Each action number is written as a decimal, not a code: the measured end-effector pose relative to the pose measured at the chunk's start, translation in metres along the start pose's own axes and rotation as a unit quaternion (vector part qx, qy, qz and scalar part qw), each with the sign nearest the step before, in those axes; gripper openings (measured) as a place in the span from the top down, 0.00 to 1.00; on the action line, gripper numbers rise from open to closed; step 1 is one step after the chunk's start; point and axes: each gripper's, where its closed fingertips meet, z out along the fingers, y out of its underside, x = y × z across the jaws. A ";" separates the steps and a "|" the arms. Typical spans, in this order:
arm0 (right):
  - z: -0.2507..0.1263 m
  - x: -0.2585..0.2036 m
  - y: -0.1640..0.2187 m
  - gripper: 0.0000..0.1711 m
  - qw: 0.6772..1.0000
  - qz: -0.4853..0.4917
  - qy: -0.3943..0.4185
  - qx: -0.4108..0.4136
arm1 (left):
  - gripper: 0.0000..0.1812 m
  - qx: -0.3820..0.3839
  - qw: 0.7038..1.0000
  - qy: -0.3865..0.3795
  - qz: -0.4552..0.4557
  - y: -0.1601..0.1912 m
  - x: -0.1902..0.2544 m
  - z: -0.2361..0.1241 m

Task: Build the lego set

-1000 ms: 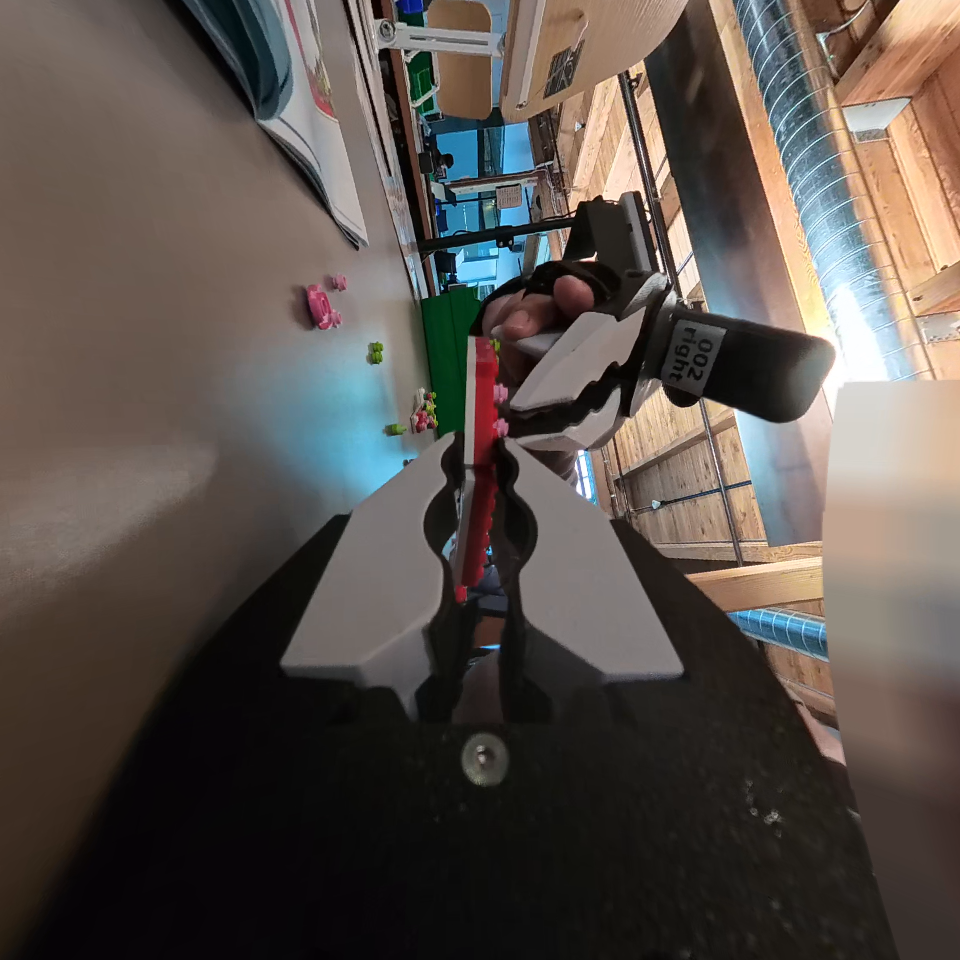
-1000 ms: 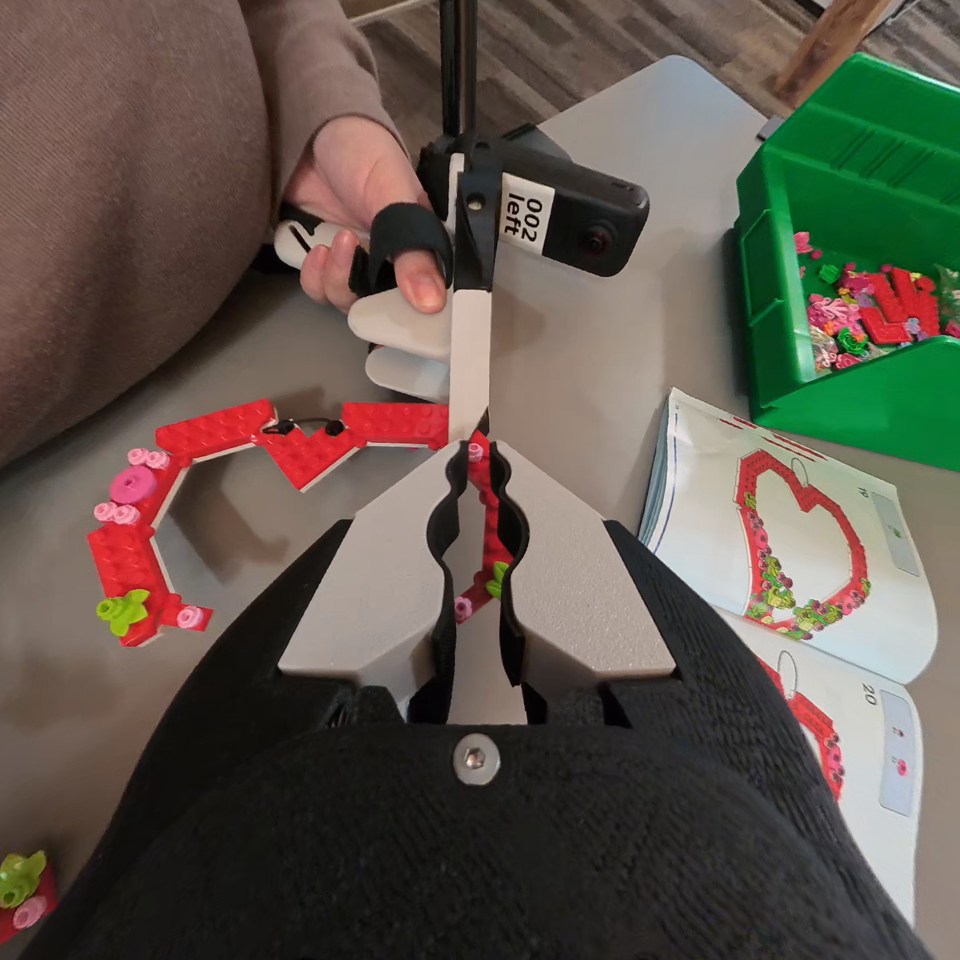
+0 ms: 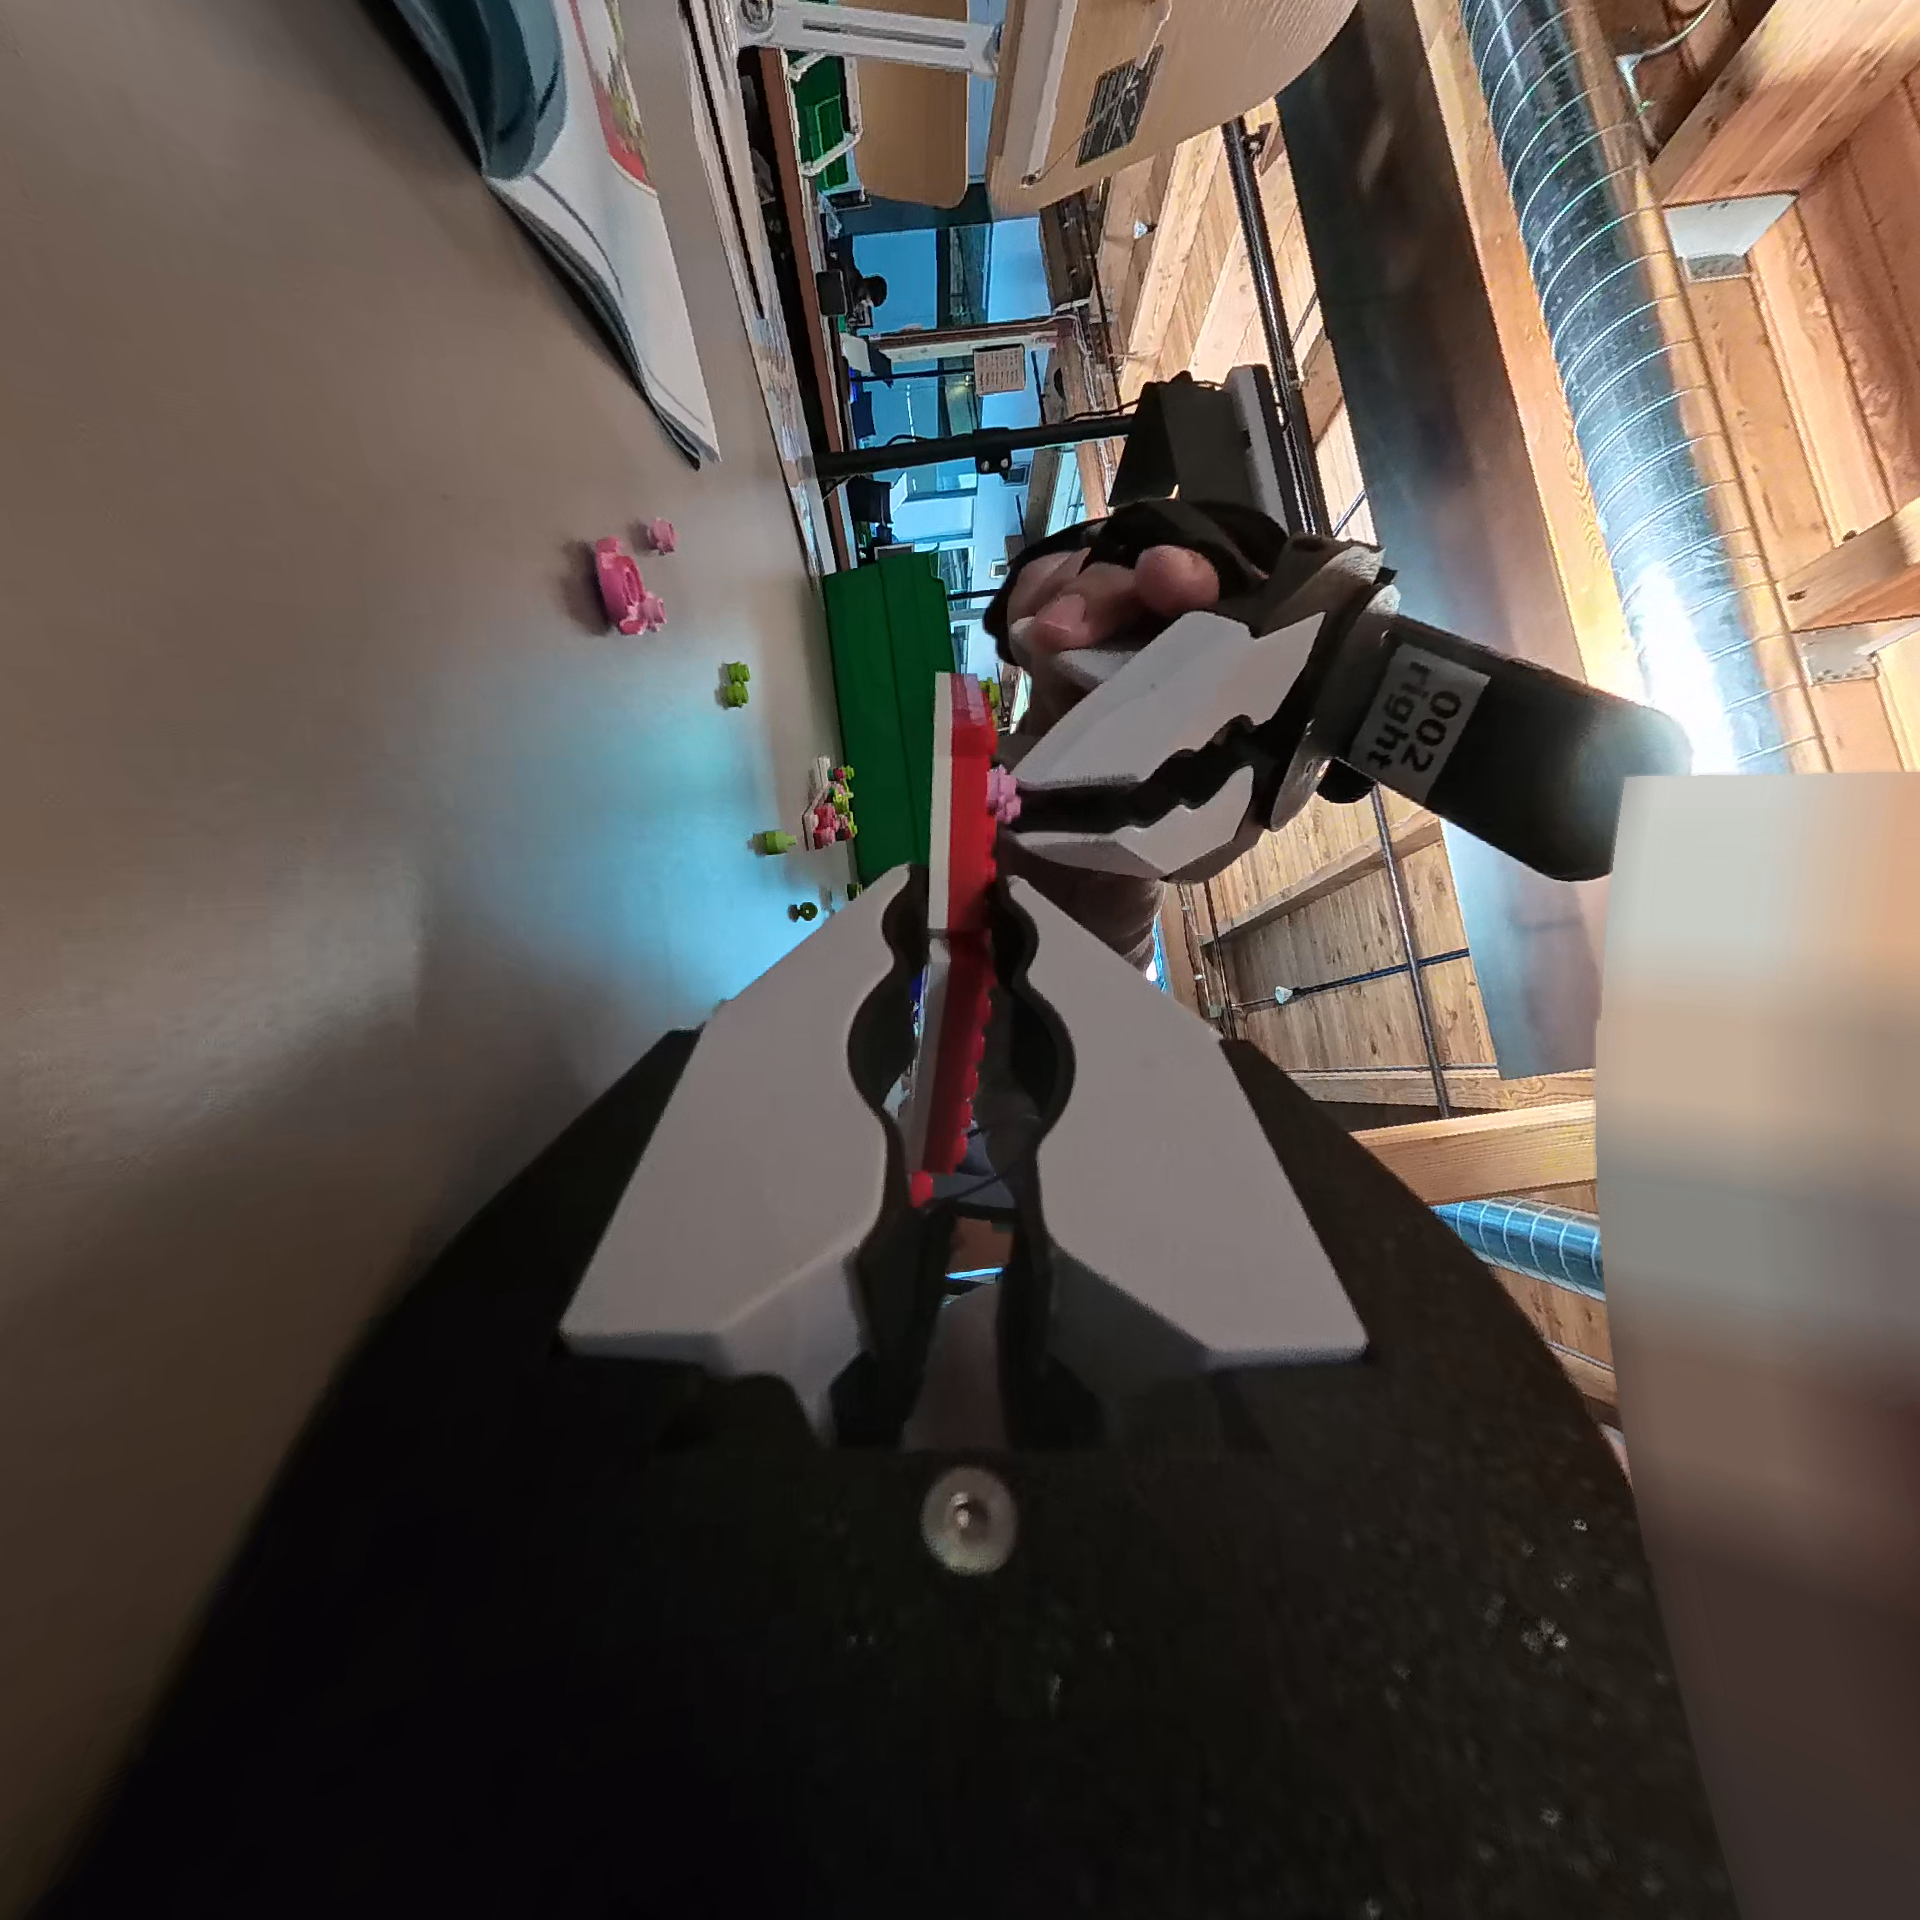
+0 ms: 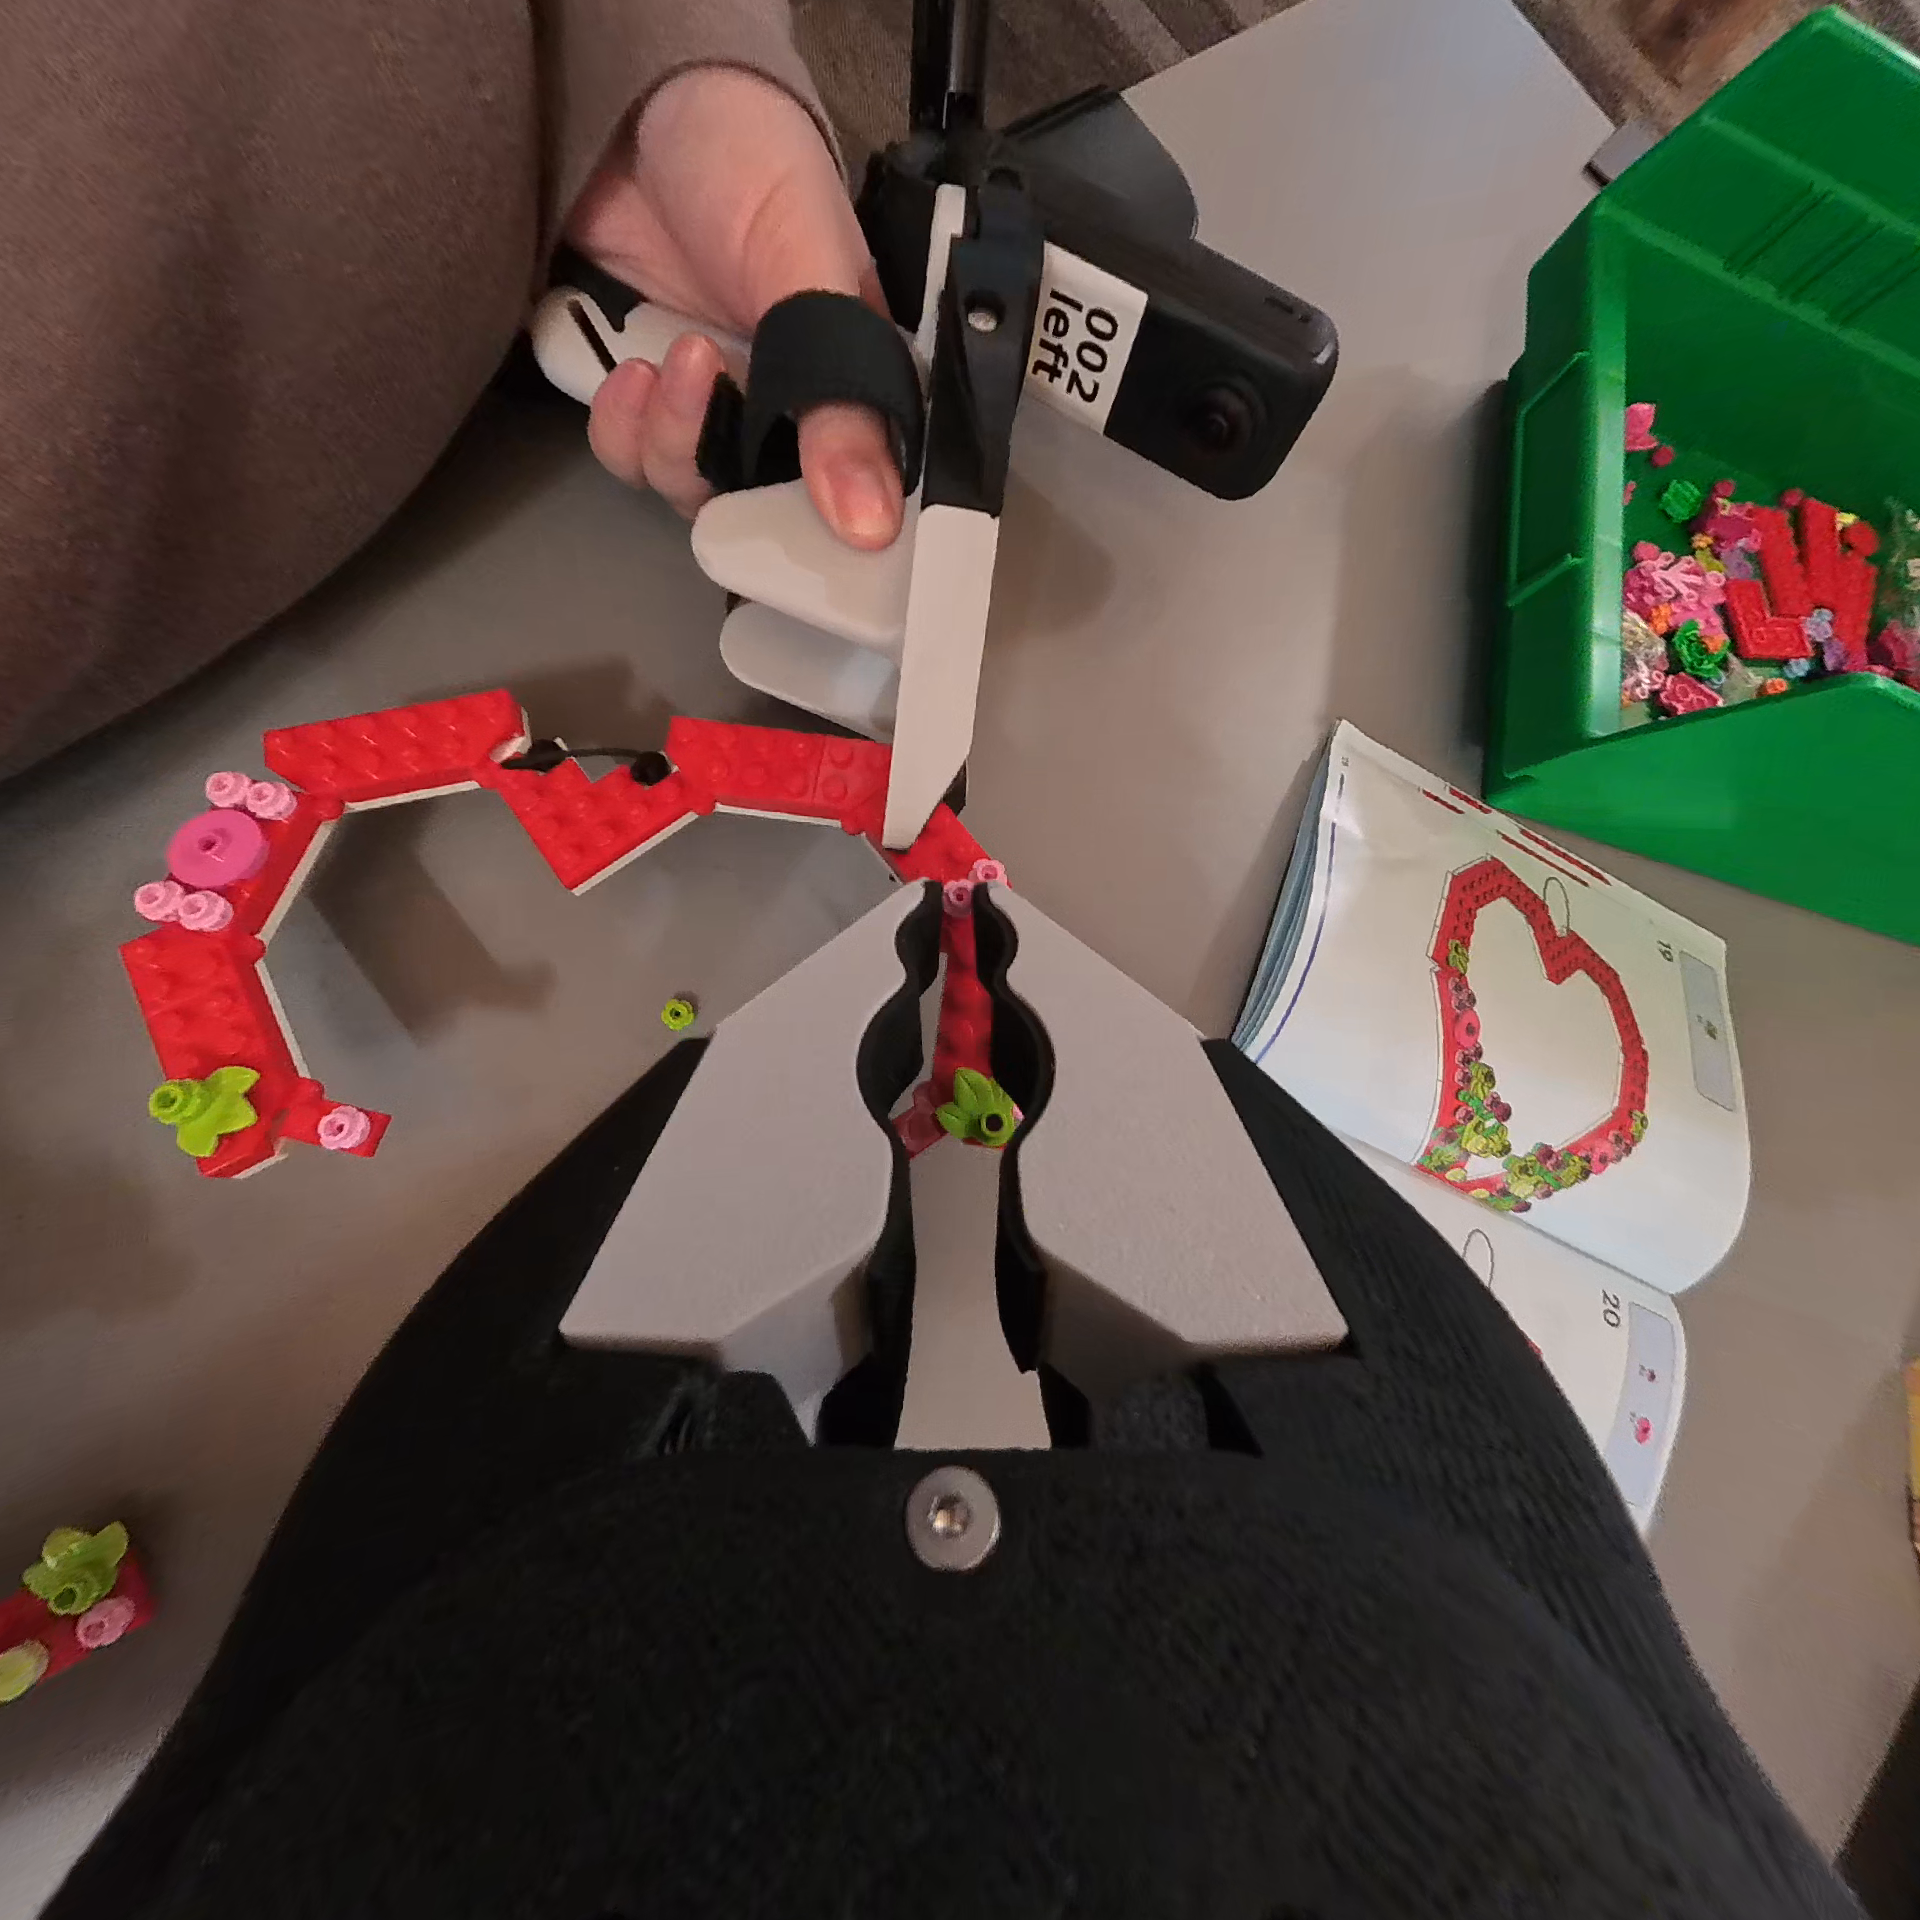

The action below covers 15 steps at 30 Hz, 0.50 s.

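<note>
Heart frame (image 4: 582, 800) roughly half built, lower tip missing, few flowers on: left gripper (image 3: 951, 894) clamps its upper right edge above the table (image 4: 1195, 644), right gripper (image 4: 961, 891) pinches a pink flower stud (image 4: 958, 894) onto it.

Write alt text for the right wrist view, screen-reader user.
The right gripper pinches a small pink flower stud at the red heart frame, which the left gripper clamps from the far side above a grey table. An open instruction booklet and a green parts bin lie to the right.
</note>
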 end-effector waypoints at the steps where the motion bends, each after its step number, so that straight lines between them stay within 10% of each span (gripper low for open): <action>1: 0.000 0.000 0.000 0.98 1.000 -0.001 0.000 -0.002 | 0.95 0.001 1.000 0.001 -0.001 0.000 0.000 0.000; 15: -0.001 0.001 -0.002 0.96 1.000 -0.019 0.019 -0.007 | 0.95 0.009 1.000 0.013 -0.020 -0.002 0.004 0.001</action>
